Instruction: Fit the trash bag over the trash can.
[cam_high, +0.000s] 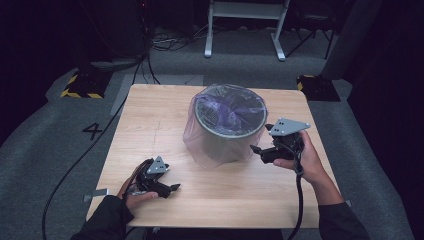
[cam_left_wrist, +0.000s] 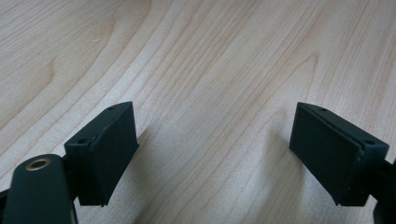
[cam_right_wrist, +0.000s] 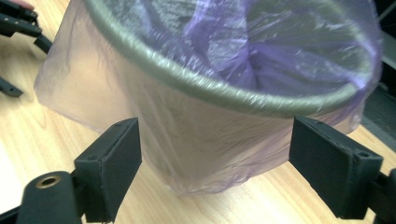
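A round grey bin (cam_high: 227, 142) stands on the wooden table (cam_high: 150, 125), lined with a translucent purple plastic bag (cam_high: 200, 135) folded down over its rim and side. In the right gripper view the bin's rim (cam_right_wrist: 224, 91) and the draped bag (cam_right_wrist: 205, 144) loom close ahead. My right gripper (cam_high: 256, 150) is open just right of the bin, pointing at its wall, with its jaws wide apart (cam_right_wrist: 215, 172) and nothing between them. My left gripper (cam_high: 175, 188) rests low over the table's near left part, open, above bare wood (cam_left_wrist: 215, 154).
The table's near edge (cam_high: 210, 225) lies close to both hands. Grey carpet surrounds the table, with a cable (cam_high: 75, 165) running at the left and yellow-black striped blocks (cam_high: 82, 85) at the far corners. A white metal frame (cam_high: 245, 25) stands behind.
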